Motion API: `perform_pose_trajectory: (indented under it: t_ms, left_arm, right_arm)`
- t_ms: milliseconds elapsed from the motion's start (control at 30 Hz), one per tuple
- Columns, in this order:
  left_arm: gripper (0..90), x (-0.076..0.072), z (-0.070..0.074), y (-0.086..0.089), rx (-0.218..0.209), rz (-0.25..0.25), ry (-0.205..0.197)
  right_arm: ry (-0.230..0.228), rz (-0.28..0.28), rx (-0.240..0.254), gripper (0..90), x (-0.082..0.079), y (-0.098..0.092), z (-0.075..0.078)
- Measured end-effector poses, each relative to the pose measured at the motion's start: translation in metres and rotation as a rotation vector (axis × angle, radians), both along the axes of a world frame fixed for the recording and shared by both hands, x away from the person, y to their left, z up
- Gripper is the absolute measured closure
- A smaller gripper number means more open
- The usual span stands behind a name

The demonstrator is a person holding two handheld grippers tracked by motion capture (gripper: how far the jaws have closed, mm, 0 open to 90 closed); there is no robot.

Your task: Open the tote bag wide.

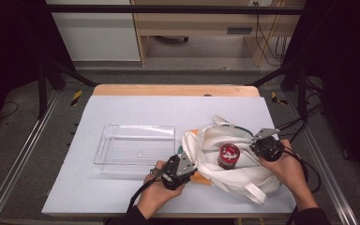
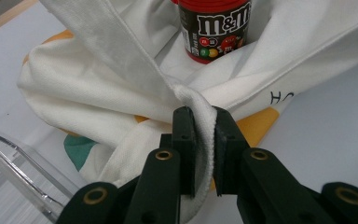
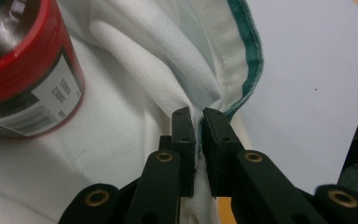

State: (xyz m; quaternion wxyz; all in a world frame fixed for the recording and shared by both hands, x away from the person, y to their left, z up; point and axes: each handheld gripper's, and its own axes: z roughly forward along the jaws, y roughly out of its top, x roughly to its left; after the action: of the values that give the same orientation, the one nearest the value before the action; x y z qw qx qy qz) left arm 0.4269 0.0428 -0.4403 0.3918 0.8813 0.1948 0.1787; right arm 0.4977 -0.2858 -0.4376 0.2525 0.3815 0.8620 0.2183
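Hiding most of candy tub [image 1: 228,156]: bag [image 1: 234,173]

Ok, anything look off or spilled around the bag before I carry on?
Nothing spilled. The M&M's can stands upright in the white bag, both grippers pinch its rim: left gripper, right gripper. The clear tray lies square.
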Motion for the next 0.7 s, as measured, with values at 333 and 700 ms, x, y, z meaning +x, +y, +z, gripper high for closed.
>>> perform_pose_trajectory:
  t_ms: [333,700]
  left_arm:
    - [84.3,-0.001,-0.002,0.0,0.026,-0.006,0.002]
    - [85.4,-0.001,-0.003,0.002,0.023,-0.005,0.005]
  right_arm:
    - [-0.039,-0.072,0.121,85.1,0.005,-0.02,0.01]
    - [-0.017,-0.123,0.164,84.8,0.015,-0.03,-0.002]
